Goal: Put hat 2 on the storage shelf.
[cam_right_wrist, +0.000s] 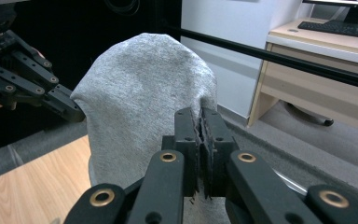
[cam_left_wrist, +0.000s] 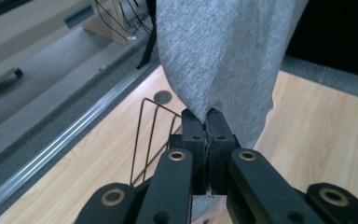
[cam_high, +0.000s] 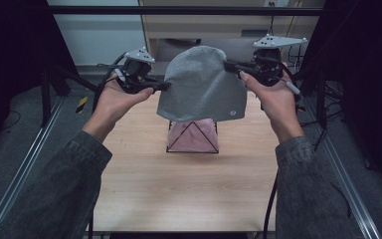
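Note:
A grey knit beanie (cam_high: 199,84) hangs in the air above the table, stretched between both grippers. My left gripper (cam_high: 165,86) is shut on the beanie's left edge; in the left gripper view its jaws pinch the grey fabric (cam_left_wrist: 223,56) at the left gripper (cam_left_wrist: 207,116). My right gripper (cam_high: 228,63) is shut on the beanie's upper right edge, and the right gripper (cam_right_wrist: 200,116) clamps the cloth (cam_right_wrist: 144,88) there. The left gripper (cam_right_wrist: 70,109) shows at the beanie's far side in the right gripper view.
Under the beanie a black wire basket (cam_high: 170,148) holds pink cloth (cam_high: 191,137) on the wooden table (cam_high: 179,194). The basket's wires (cam_left_wrist: 144,135) show in the left gripper view. Metal rails run along both table sides; a desk (cam_right_wrist: 317,51) stands behind.

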The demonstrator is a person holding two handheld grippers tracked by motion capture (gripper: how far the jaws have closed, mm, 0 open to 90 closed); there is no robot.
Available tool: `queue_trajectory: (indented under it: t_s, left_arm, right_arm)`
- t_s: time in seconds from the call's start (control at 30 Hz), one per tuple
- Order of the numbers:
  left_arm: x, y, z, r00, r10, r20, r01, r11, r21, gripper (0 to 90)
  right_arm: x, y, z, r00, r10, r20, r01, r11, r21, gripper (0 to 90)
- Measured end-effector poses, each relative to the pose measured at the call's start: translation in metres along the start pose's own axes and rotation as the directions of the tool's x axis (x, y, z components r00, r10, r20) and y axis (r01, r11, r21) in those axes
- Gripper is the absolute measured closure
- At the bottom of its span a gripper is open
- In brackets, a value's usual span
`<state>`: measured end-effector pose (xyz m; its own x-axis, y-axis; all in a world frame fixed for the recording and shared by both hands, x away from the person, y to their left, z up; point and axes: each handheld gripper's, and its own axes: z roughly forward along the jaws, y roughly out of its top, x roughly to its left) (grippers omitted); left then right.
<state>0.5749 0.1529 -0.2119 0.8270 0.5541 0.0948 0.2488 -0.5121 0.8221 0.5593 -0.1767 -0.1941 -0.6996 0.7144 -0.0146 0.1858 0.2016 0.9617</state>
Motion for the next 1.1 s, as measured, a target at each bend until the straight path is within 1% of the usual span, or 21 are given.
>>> queue_trajectory:
  t_s: [0.07, 0.1, 0.13, 0.17, 0.2, 0.3, 0.4, 0.47, 0.53, 0.57, 0.63, 0.67, 0.7, 0.73, 0.83, 0.97, 1.0, 1.03, 1.07, 1.1]
  left_arm:
    - [0.003, 0.002, 0.002, 0.9996, -0.022, -0.016, 0.022, 0.9997, -0.008, 88.7]
    - [0.004, 0.003, 0.003, 0.9993, -0.023, -0.028, 0.023, 0.9997, -0.009, 88.7]
    - [0.004, 0.003, 0.003, 0.9993, -0.023, -0.028, 0.023, 0.9997, -0.009, 88.7]
    - [0.005, 0.004, 0.005, 0.9992, -0.022, -0.035, 0.021, 0.9997, -0.008, 88.7]
    - [0.007, 0.005, 0.006, 0.9987, -0.022, -0.045, 0.022, 0.9997, -0.008, 88.7]
    - [0.012, 0.008, 0.009, 0.9972, -0.035, -0.066, 0.033, 0.9992, -0.022, 88.8]
    - [0.013, 0.010, 0.014, 0.9970, -0.032, -0.070, 0.031, 0.9992, -0.027, 88.7]
    - [0.014, 0.013, 0.018, 0.9959, -0.024, -0.087, 0.022, 0.9995, -0.024, 88.8]
    - [0.016, 0.016, 0.019, 0.9957, -0.023, -0.089, 0.021, 0.9993, -0.033, 88.7]
    - [0.016, 0.018, 0.018, 0.9954, -0.017, -0.094, 0.013, 0.9993, -0.035, 88.7]
    - [0.017, 0.022, 0.019, 0.9946, -0.010, -0.103, 0.006, 0.9993, -0.038, 88.7]
    - [0.018, 0.023, 0.020, 0.9943, -0.008, -0.107, 0.004, 0.9992, -0.040, 88.7]
    - [0.019, 0.024, 0.021, 0.9942, -0.010, -0.107, 0.006, 0.9991, -0.041, 88.7]
    - [0.021, 0.023, 0.023, 0.9944, -0.013, -0.105, 0.009, 0.9993, -0.036, 88.7]
    - [0.024, 0.018, 0.032, 0.9927, -0.003, -0.121, 0.002, 1.0000, -0.009, 88.7]
    - [0.030, 0.011, 0.041, 0.9924, -0.009, -0.123, 0.008, 0.9999, -0.010, 88.7]
    - [0.030, 0.011, 0.041, 0.9924, -0.009, -0.123, 0.008, 0.9999, -0.010, 88.7]
    - [0.031, 0.009, 0.044, 0.9912, 0.000, -0.133, 0.000, 1.0000, -0.006, 88.7]
    - [0.033, 0.005, 0.048, 0.9918, -0.009, -0.128, 0.009, 1.0000, -0.003, 88.7]
    - [0.034, 0.003, 0.051, 0.9913, -0.007, -0.131, 0.008, 1.0000, 0.005, 88.7]
  right_arm:
    - [-0.003, 0.000, 0.002, 0.9999, 0.016, 0.004, -0.016, 0.9997, -0.020, 86.8]
    - [-0.005, -0.001, 0.003, 0.9998, 0.020, 0.006, -0.020, 0.9995, -0.024, 86.7]
    - [-0.005, -0.001, 0.003, 0.9998, 0.020, 0.006, -0.020, 0.9995, -0.024, 86.7]
    - [-0.008, -0.002, 0.007, 0.9994, 0.029, 0.019, -0.028, 0.9991, -0.031, 86.8]
    - [-0.008, -0.002, 0.007, 0.9994, 0.029, 0.019, -0.028, 0.9991, -0.031, 86.8]
    - [-0.015, -0.004, 0.013, 0.9979, 0.053, 0.038, -0.051, 0.9974, -0.050, 86.8]
    - [-0.019, -0.005, 0.016, 0.9970, 0.065, 0.042, -0.062, 0.9965, -0.055, 86.8]
    - [-0.020, -0.006, 0.017, 0.9969, 0.065, 0.045, -0.062, 0.9962, -0.061, 86.8]
    - [-0.023, -0.006, 0.017, 0.9958, 0.078, 0.047, -0.075, 0.9946, -0.072, 86.8]
    - [-0.025, -0.007, 0.017, 0.9948, 0.093, 0.040, -0.090, 0.9928, -0.080, 86.8]
    - [-0.027, -0.007, 0.018, 0.9945, 0.093, 0.049, -0.089, 0.9929, -0.080, 86.8]
    - [-0.028, -0.007, 0.019, 0.9937, 0.100, 0.050, -0.096, 0.9918, -0.085, 86.8]
    - [-0.029, -0.007, 0.019, 0.9935, 0.100, 0.054, -0.096, 0.9918, -0.085, 86.8]
    - [-0.030, -0.007, 0.020, 0.9933, 0.102, 0.055, -0.098, 0.9919, -0.082, 86.8]
    - [-0.034, -0.010, 0.024, 0.9920, 0.109, 0.063, -0.105, 0.9923, -0.066, 86.7]
    - [-0.037, -0.016, 0.034, 0.9922, 0.104, 0.069, -0.101, 0.9937, -0.049, 86.8]
    - [-0.037, -0.016, 0.034, 0.9922, 0.104, 0.069, -0.101, 0.9937, -0.049, 86.8]
    - [-0.038, -0.018, 0.036, 0.9923, 0.104, 0.067, -0.101, 0.9939, -0.046, 86.7]
    - [-0.039, -0.022, 0.042, 0.9917, 0.109, 0.068, -0.107, 0.9935, -0.041, 86.8]
    - [-0.040, -0.024, 0.045, 0.9916, 0.112, 0.066, -0.109, 0.9933, -0.036, 86.7]
